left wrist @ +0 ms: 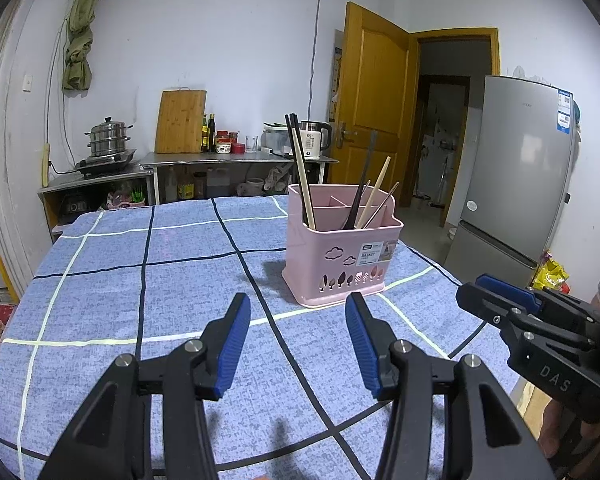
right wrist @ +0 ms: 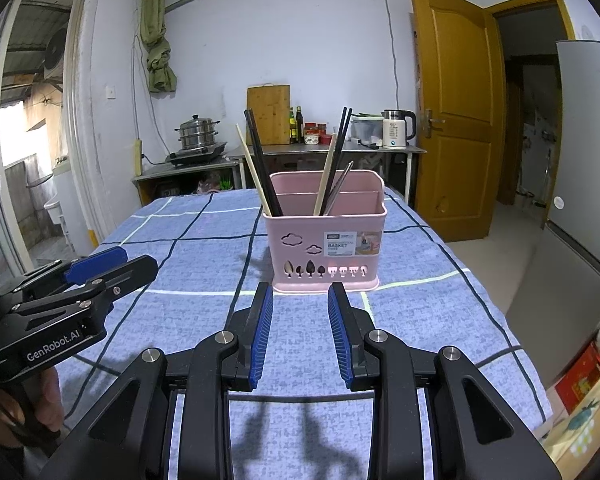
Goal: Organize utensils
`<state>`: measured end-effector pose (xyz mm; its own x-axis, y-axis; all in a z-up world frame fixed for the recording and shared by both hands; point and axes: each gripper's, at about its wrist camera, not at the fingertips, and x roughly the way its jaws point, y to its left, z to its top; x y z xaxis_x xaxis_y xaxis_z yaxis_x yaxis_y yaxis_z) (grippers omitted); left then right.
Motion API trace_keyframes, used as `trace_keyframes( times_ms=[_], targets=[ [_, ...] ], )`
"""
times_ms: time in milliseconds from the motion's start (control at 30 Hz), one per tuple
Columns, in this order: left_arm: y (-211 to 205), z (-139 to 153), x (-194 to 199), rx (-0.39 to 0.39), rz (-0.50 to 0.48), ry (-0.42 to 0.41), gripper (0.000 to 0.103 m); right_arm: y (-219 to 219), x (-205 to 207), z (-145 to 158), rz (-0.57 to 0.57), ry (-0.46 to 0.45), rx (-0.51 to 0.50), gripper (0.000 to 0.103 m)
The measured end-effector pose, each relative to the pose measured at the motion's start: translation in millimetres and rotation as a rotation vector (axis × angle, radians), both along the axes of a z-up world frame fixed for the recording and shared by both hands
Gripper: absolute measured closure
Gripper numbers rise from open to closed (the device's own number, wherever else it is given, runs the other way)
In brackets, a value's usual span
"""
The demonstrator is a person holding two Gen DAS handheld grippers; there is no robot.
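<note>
A pink utensil basket (left wrist: 340, 256) (right wrist: 324, 240) stands upright on the blue checked tablecloth (left wrist: 160, 280) (right wrist: 420, 312). Black and wooden chopsticks (left wrist: 300, 168) (right wrist: 260, 168) lean in its left part. More chopsticks and a dark utensil (left wrist: 360, 200) (right wrist: 334, 176) lean in its right part. My left gripper (left wrist: 298, 308) is open and holds nothing, short of the basket and to its left. My right gripper (right wrist: 300, 296) is open and holds nothing, just short of the basket's front. Each gripper also shows in the other's view: the right gripper (left wrist: 496, 292) and the left gripper (right wrist: 112, 268).
A steel counter (left wrist: 236, 158) with a steamer pot (left wrist: 108, 138), cutting board (left wrist: 180, 120), bottles and a kettle (left wrist: 314, 140) stands behind the table. A wooden door (left wrist: 374, 100) and a grey fridge (left wrist: 516, 176) are at the right. A hand (right wrist: 32, 404) holds the left gripper's handle.
</note>
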<state>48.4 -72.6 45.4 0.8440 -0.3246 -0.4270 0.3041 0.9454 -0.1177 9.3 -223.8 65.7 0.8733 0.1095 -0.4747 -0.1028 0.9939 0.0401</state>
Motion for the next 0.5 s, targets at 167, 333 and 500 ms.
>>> trace_keyframes(
  times_ms=[167,333,500],
  targets=[
    [-0.1,-0.3,-0.5,0.000,0.003,0.000,0.051,0.9,0.4,-0.9,0.001,0.002,0.001,0.073],
    [-0.7,-0.3,-0.7,0.000,0.001,-0.001,0.051,1.5,0.3,-1.4,0.001,0.003,0.000,0.073],
    [-1.2,0.0,-1.1,0.002,0.001,-0.002,0.051,1.8,0.6,-1.4,0.002,0.002,0.000,0.073]
  ],
)
